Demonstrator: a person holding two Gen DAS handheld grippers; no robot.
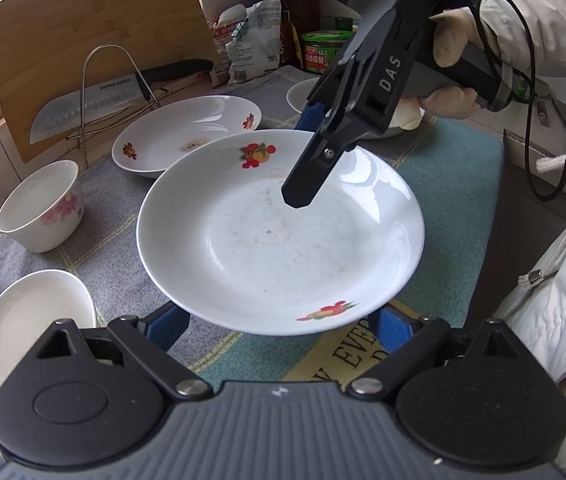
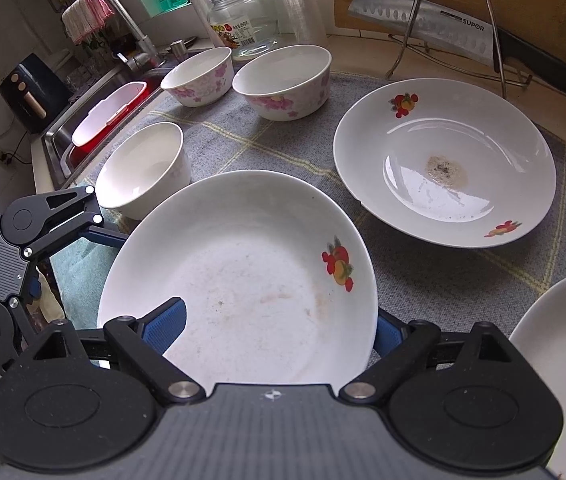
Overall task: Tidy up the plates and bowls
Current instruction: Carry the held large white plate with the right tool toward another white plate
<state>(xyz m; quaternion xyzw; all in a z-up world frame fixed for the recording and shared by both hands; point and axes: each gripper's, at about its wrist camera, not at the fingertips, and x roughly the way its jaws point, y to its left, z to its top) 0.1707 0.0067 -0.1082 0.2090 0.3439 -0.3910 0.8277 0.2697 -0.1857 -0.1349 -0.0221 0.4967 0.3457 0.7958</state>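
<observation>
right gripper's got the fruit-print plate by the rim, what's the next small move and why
Probably carry the held plate toward the matching plate on the cloth and lower it on top. The right gripper is shut on its rim, the left gripper is open beneath it, and both plates carry the same fruit print, so stacking them looks sensible.

Black angular right hand-held gripper (image 1: 315, 152) with blue finger pads, silver pivot screws, white "DAS" lettering on its side. Grey ribbed body on the left hand-held gripper (image 1: 279, 324), same black linkages. Cream-gloved hand (image 1: 453, 68), white padded sleeve (image 1: 539, 36), looping black cable (image 1: 527, 92).
</observation>
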